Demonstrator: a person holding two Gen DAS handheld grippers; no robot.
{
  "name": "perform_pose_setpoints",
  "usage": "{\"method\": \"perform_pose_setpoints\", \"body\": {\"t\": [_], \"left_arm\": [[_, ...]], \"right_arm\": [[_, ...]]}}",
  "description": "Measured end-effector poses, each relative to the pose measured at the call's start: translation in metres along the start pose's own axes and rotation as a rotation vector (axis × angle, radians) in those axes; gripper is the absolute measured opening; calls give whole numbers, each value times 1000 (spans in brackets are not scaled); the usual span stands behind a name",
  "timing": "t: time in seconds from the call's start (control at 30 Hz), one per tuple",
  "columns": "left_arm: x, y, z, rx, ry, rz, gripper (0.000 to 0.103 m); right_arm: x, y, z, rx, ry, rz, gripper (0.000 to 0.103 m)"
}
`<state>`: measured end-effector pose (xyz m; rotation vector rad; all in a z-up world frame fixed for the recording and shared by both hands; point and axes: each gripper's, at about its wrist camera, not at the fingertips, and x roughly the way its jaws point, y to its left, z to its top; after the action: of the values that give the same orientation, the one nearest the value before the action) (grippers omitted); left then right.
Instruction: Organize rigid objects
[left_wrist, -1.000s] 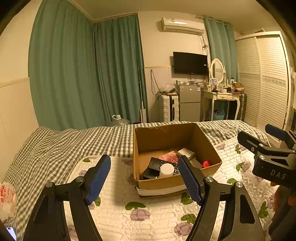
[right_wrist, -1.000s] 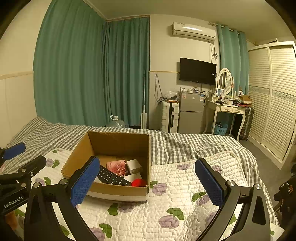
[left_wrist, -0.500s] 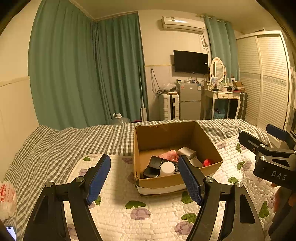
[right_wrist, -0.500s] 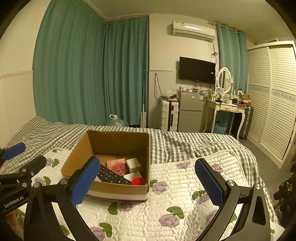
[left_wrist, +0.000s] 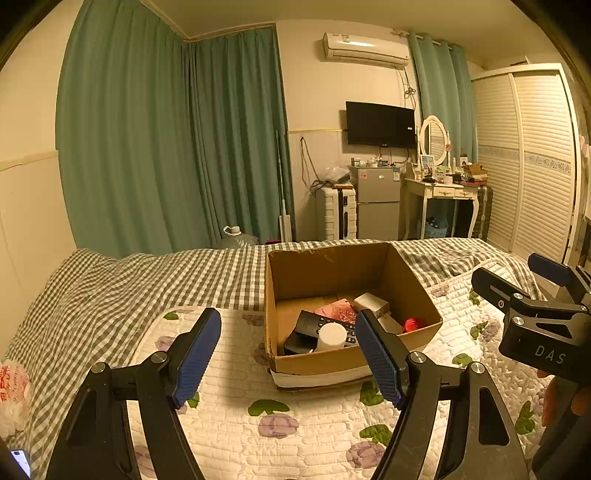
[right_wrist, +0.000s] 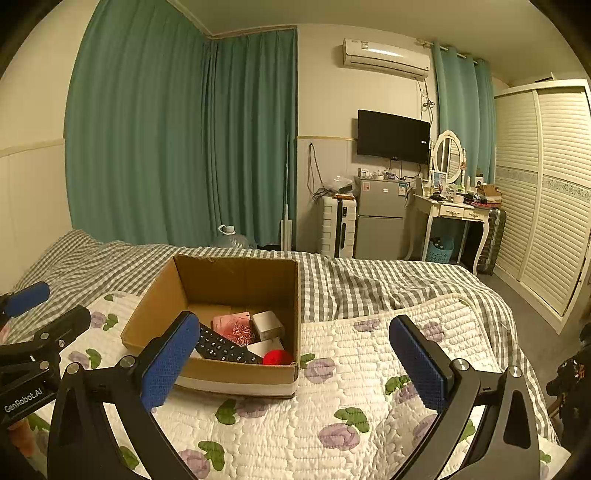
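An open cardboard box (left_wrist: 354, 332) was seen at the centre of the left wrist view, resting on a white quilt (left_wrist: 303, 424) printed with purple flowers and green leaves; in the right wrist view the same box (right_wrist: 221, 317) sat left of centre. Inside it several rigid objects were gathered: a black remote control (right_wrist: 225, 349) lying flat, a pink patterned box (right_wrist: 236, 326) behind it, a small grey box (right_wrist: 267, 325) to the right of that, and a red ball (right_wrist: 279, 357) in the near right corner. A white cylinder (left_wrist: 331, 336) was seen standing at the near wall in the left wrist view, touching the remote.

The left gripper (left_wrist: 288, 358) was held above the quilt at the lower centre of its own frame, its blue-padded jaws spread wide with nothing between them; its right finger overlapped the box's near edge in the picture. The right gripper (right_wrist: 293, 363) was likewise spread wide and empty, at the bottom of its frame, and it also appeared at the right edge of the left wrist view (left_wrist: 532, 291).

Beyond the quilt a grey checked bedspread (right_wrist: 369, 284) was visible, with green curtains (right_wrist: 177, 140), a wall television (right_wrist: 393, 136), a small fridge (right_wrist: 380, 218) and a white wardrobe (right_wrist: 546, 184) behind.
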<state>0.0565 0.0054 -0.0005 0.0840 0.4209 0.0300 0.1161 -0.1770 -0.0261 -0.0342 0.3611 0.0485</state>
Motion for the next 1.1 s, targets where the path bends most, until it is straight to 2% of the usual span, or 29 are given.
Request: {"method": "perform_pose_setpoints", "body": {"t": [1.1], "left_arm": [[-1, 0, 0, 1, 4, 1, 78]], "right_arm": [[5, 3, -5, 6, 29, 2, 103]]}}
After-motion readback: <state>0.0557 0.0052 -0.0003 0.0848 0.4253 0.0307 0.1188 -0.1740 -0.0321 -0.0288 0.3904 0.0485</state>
